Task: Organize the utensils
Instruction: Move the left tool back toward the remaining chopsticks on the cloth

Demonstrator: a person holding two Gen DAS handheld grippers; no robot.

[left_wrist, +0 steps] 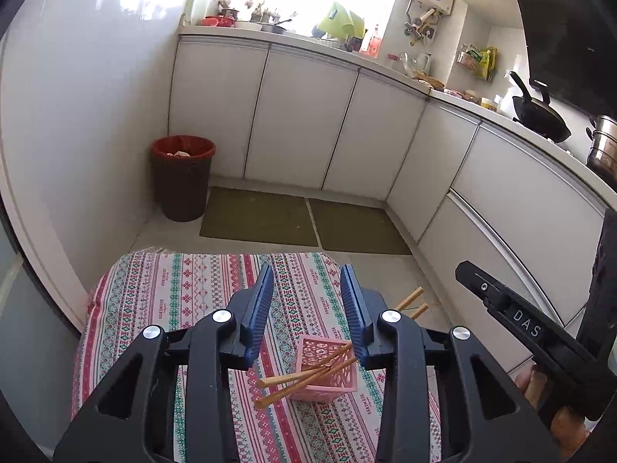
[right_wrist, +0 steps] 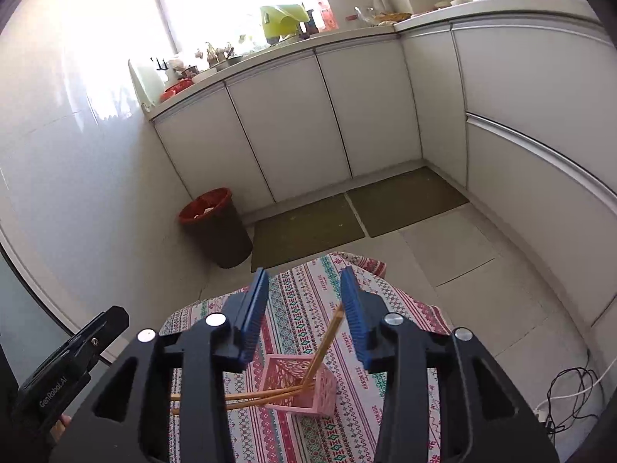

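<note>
Brown bin point(left_wrist: 182, 177) by wall wearing red liner, scraps inside. Pink basket point(left_wrist: 327, 370) sitting on patterned cloth point(left_wrist: 166, 301), chopsticks point(left_wrist: 304, 376) poking out. You're holding left gripper point(left_wrist: 306, 301) and right gripper point(right_wrist: 304, 301) spread, gripping nothing.

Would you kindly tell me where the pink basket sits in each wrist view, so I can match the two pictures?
Left wrist view: the pink basket is low and centre-right on the patterned cloth, below the right blue finger, chopsticks sticking out to its left.
Right wrist view: the pink basket is low and central, between the fingers.
Shared landmark: the red-lined bin by the white wall.
</note>
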